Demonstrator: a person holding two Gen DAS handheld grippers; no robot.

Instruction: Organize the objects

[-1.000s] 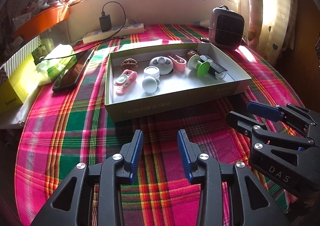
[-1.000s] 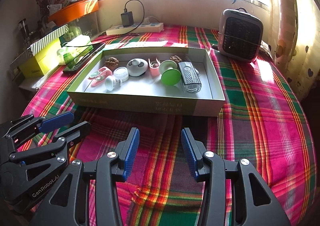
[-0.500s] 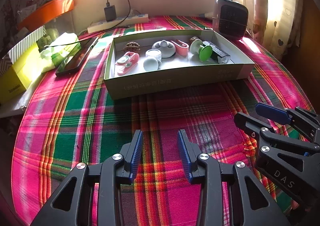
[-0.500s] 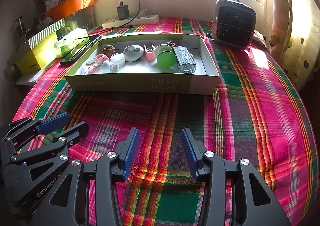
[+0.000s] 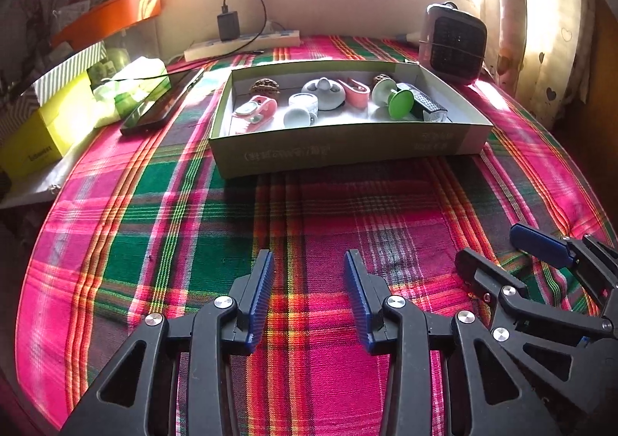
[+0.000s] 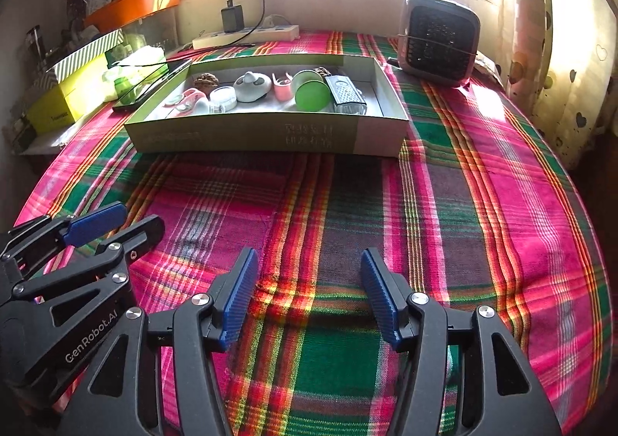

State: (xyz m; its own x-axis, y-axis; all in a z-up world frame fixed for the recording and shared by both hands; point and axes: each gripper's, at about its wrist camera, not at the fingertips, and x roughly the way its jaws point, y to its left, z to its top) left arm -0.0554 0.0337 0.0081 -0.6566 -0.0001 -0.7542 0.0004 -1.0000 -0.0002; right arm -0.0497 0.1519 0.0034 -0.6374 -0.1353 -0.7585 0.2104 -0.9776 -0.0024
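At the bottom of the left wrist view, the left gripper (image 5: 308, 291) has its blue-padded jaws spreading apart with nothing between them, only the plaid tablecloth (image 5: 193, 212) beneath. The right gripper (image 6: 309, 291), at the bottom of its own view, is likewise spreading and holds nothing; it also shows at the lower right of the left view. Well apart from both, in the upper middle of each frame, sits a shallow cardboard box (image 5: 347, 154) holding small objects: a green cup (image 6: 313, 96), a metal grater (image 6: 345, 94), a walnut (image 5: 264, 86). A small heater (image 6: 440, 43) stands at upper right, a power strip (image 5: 241, 45) near the window
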